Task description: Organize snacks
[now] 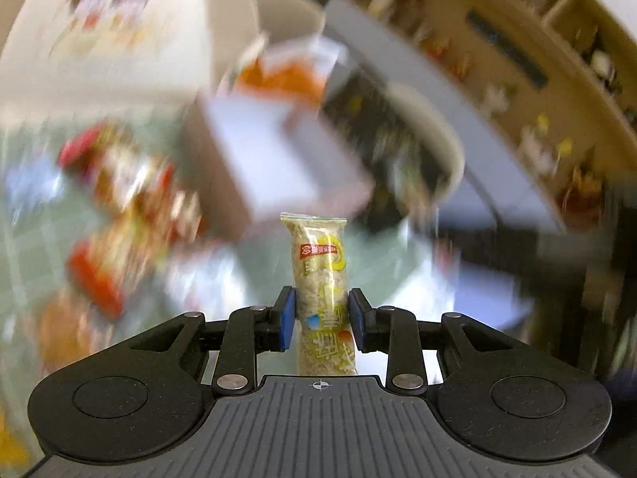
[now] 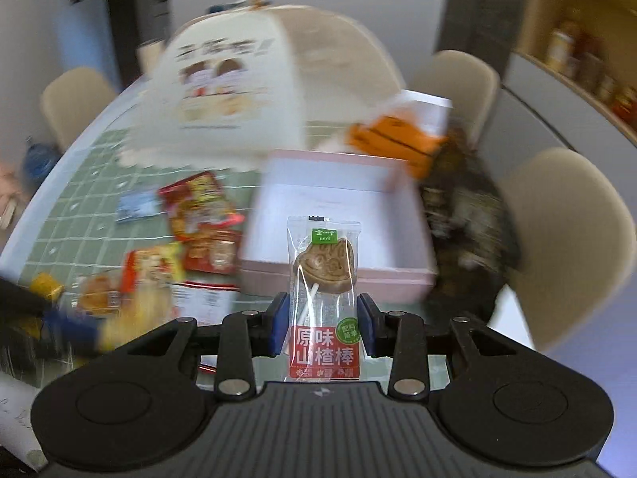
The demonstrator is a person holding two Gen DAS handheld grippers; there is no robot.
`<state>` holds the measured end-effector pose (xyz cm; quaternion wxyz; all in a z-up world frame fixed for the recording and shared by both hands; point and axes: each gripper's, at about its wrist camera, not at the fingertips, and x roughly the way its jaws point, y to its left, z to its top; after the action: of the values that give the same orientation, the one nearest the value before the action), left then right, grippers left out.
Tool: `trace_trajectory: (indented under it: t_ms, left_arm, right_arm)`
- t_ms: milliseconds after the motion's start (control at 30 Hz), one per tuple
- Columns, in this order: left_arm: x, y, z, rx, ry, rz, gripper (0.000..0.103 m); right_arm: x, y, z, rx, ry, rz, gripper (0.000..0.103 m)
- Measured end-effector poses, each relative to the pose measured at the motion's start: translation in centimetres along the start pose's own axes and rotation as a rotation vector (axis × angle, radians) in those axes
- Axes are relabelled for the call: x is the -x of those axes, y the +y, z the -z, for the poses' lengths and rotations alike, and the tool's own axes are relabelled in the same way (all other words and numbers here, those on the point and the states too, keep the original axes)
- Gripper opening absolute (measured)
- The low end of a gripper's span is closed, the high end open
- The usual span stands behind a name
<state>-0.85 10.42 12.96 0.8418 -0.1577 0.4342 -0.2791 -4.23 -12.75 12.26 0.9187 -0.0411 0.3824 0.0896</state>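
The left gripper (image 1: 322, 318) held a slim yellow-green snack bar (image 1: 322, 279) upright, its blue pads (image 1: 287, 318) pressed against the wrapper's lower half while the top stood clear above the fingers. Behind it, heavily blurred, lay a pink box (image 1: 286, 159) with a pale inside, an orange pack (image 1: 278, 75) beyond it, and red snack packs (image 1: 119, 183) scattered to the left on a green checked tablecloth (image 1: 32, 247).

The right gripper (image 2: 322, 318) was closed on a lollipop (image 2: 324, 286) in a clear wrapper with a red label at the bottom. The brown, face-stamped candy and its white stick showed above the fingers. In this view the pink box (image 2: 338, 279) sat just past the lollipop, open and pale inside, with the orange pack (image 2: 394, 143) resting on its far right corner. A white bag (image 2: 223, 91) with a cartoon print stood behind the box on the left. Red packs (image 2: 203, 219), a small blue pack (image 2: 135, 207) and a yellow one (image 2: 45, 285) lay on the tablecloth (image 2: 79, 199) to the left of the box. A dark patterned bag (image 2: 466, 207) sat to its right. Beige chairs (image 2: 569, 239) ringed the table, and shelves (image 2: 589, 59) holding jars lined the wall at right.
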Motion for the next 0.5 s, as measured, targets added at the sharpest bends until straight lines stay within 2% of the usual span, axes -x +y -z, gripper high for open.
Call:
trace_trajectory:
  t_ms: [100, 200, 267, 300, 367, 433, 500]
  left_arm:
    - [-2.6, -1.0, -4.5, -0.005, -0.120, -0.035, 0.033]
    - [-7.4, 0.1, -8.6, 0.026, -0.190, -0.051, 0.034]
    - [-9.8, 1.5, -10.2, 0.071, -0.226, -0.149, 0.033]
    - [-9.9, 1.9, -10.6, 0.099, -0.236, -0.178, 0.033]
    - [-8.9, 2.5, -9.9, 0.141, -0.262, -0.163, 0.033]
    - [-7.1, 2.2, -8.5, 0.132, -0.260, -0.151, 0.033]
    - [-5.2, 1.9, -6.1, 0.108, -0.243, -0.183, 0.033]
  right_arm:
    - [0.1, -1.5, 1.0, -0.018, -0.018, 0.001, 0.036]
    - [-0.5, -2.4, 1.3, -0.041, -0.025, -0.026, 0.036]
    - [-0.9, -2.8, 1.5, -0.052, -0.026, -0.044, 0.037]
    - [-0.8, -2.9, 1.8, -0.052, -0.030, -0.040, 0.037]
    - [-1.1, -3.4, 1.9, -0.054, -0.036, -0.044, 0.038]
    - [-1.9, -3.8, 1.8, -0.063, -0.032, -0.055, 0.038]
    - [-2.7, -4.1, 1.3, -0.068, -0.021, -0.053, 0.038]
